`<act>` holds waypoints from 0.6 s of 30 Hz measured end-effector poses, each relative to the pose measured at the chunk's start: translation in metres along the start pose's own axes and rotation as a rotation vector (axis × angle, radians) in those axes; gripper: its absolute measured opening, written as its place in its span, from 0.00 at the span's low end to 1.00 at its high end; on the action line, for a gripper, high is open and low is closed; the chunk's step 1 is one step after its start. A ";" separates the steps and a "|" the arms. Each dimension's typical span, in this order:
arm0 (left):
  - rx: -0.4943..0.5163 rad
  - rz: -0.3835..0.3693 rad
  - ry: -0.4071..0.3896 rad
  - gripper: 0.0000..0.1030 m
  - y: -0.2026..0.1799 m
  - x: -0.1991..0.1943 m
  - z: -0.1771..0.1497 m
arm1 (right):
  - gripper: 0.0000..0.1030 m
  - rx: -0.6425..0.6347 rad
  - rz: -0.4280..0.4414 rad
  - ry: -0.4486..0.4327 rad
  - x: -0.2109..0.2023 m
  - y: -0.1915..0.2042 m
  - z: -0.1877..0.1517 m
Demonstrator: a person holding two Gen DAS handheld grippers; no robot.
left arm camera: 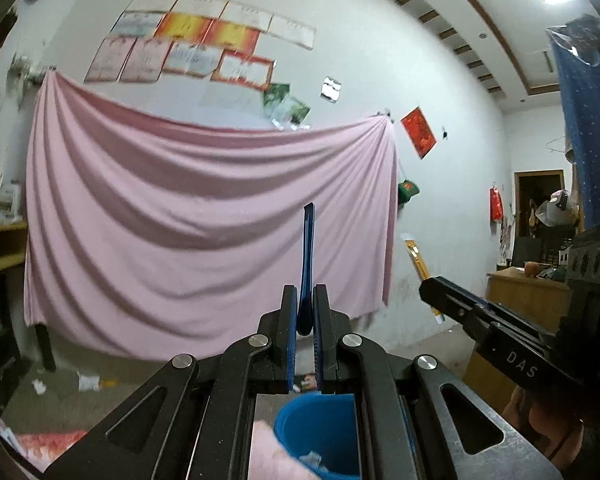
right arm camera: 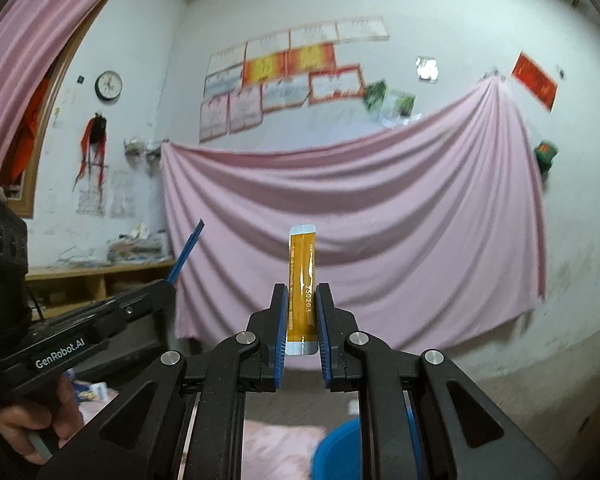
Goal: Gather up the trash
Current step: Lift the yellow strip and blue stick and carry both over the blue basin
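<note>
Both grippers are up and pointing level at the wall with the draped pink sheet [left arm camera: 204, 216], and each has a catch. The left gripper [left arm camera: 303, 308] has its jaws pinched narrow on a thin blue strip of wrapper [left arm camera: 307, 256], seen edge-on, clamped at its lower end. The right gripper [right arm camera: 302, 312] is closed on a flat amber sachet with silver sealed ends [right arm camera: 301, 276], its pads squeezing the lower half.

Orientation: the sachet's long axis runs straight out along the fingers, far end aimed at the wall, near end tucked back between the jaws. In the right camera the blue strip juts out past the left gripper's tip, slanting up and away.

The round blue plastic bin [left arm camera: 320, 428] sits low, just under the left gripper, with a few scraps already in it; the right camera catches only its rim. More litter lies on the floor [left arm camera: 88, 382] at the foot of the sheet.

Looks like the drop comes next. To do it well, I'd tip each gripper nose-down right over the bin's mouth before easing the jaws apart, so these long light pieces fall end-first. Letting go while level risks them fluttering wide or catching the rim.
</note>
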State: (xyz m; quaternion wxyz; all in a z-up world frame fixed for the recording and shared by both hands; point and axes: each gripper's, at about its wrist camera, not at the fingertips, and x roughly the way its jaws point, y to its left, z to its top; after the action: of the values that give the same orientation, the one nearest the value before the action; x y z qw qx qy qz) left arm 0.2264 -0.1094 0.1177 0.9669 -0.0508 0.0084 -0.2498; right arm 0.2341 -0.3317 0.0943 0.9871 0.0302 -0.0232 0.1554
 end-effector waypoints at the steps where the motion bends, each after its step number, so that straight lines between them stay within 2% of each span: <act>1: 0.006 -0.003 -0.007 0.05 -0.006 0.000 0.000 | 0.12 -0.005 -0.011 -0.015 -0.003 -0.001 0.001; 11: 0.073 -0.032 -0.035 0.05 -0.050 0.042 -0.014 | 0.12 -0.069 -0.141 -0.134 -0.016 -0.028 -0.012; 18: 0.086 -0.058 -0.004 0.05 -0.070 0.081 -0.034 | 0.12 -0.090 -0.179 -0.134 -0.010 -0.047 -0.028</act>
State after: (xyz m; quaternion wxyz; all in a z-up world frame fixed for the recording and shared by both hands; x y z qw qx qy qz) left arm 0.2618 -0.2128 0.0919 0.9606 -0.0098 -0.0059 -0.2776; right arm 0.2399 -0.3772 0.0636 0.9937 -0.0019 -0.0930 0.0629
